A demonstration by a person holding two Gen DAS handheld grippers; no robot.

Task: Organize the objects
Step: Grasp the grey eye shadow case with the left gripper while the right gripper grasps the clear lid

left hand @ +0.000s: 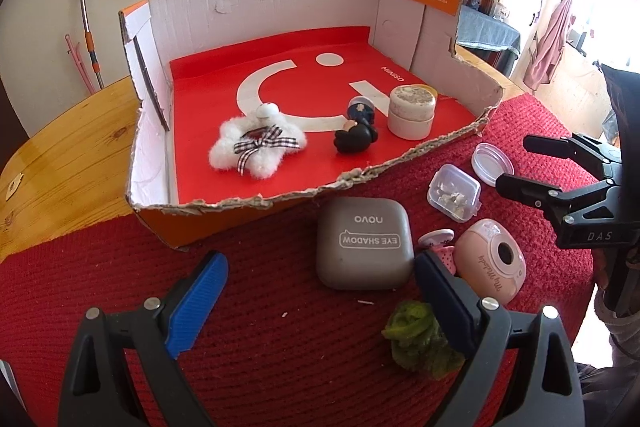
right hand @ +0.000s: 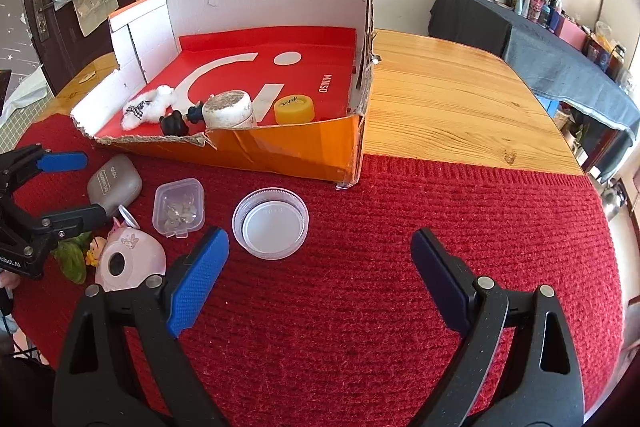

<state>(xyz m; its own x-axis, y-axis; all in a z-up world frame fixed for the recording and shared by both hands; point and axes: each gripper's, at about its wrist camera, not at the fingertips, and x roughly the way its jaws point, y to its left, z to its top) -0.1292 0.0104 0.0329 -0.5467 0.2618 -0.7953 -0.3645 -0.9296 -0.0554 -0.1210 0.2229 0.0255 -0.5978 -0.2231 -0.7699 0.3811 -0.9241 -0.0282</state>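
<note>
Both jaws stand released and empty. Right gripper [right hand: 320, 263] tilts down over the red mat [right hand: 400, 307]; the round clear lid [right hand: 271, 223] lies just beyond its left finger, the likeliest next pick. Left gripper [left hand: 322, 285] hovers before the grey eyeshadow case [left hand: 365, 243], near the cardboard box [left hand: 280, 195].

Box [right hand: 280, 151] sat behind on mat [right hand: 360, 227]; plush [left hand: 256, 145], figurine [left hand: 358, 133], jar [left hand: 411, 111] inside; eyeshadow case [left hand: 364, 243], tub [left hand: 454, 197], lid [right hand: 271, 223] in front.
</note>
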